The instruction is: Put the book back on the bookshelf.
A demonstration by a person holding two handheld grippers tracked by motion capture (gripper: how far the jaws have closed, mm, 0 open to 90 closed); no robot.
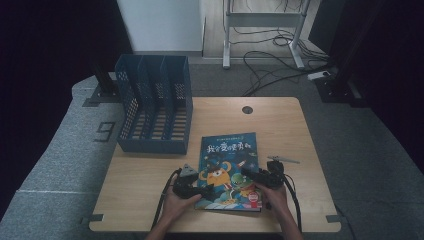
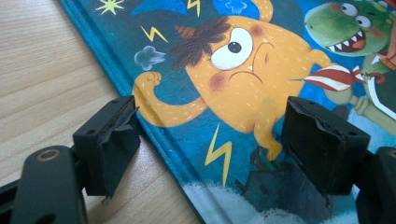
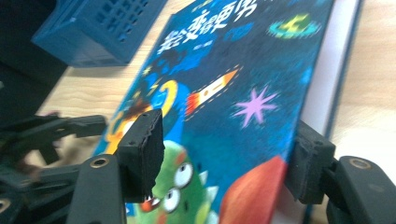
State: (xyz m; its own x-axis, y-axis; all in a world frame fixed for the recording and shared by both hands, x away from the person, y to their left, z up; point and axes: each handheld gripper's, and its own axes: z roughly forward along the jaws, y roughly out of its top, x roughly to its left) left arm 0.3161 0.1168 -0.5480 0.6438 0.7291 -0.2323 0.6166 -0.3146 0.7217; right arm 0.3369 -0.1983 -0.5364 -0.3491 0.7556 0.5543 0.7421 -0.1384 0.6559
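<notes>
Left gripper (image 2: 212, 144): jaws spread, straddling the picture book's (image 1: 227, 170) near-left edge. Right gripper (image 3: 229, 156): jaws spread across the book's near-right corner, apparently not yet touching. The book lies flat on the table (image 1: 280, 125); beyond, blue file rack (image 1: 152, 105).

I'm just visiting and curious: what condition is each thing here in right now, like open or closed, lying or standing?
Picture book: closed, lying flat on the table, cover up.
File rack: upright, compartments look empty.
Left gripper: open, fingers straddling the book's edge.
Right gripper: open, fingers either side of the book's corner.
Pen-like item: lying flat beside the book.
</notes>
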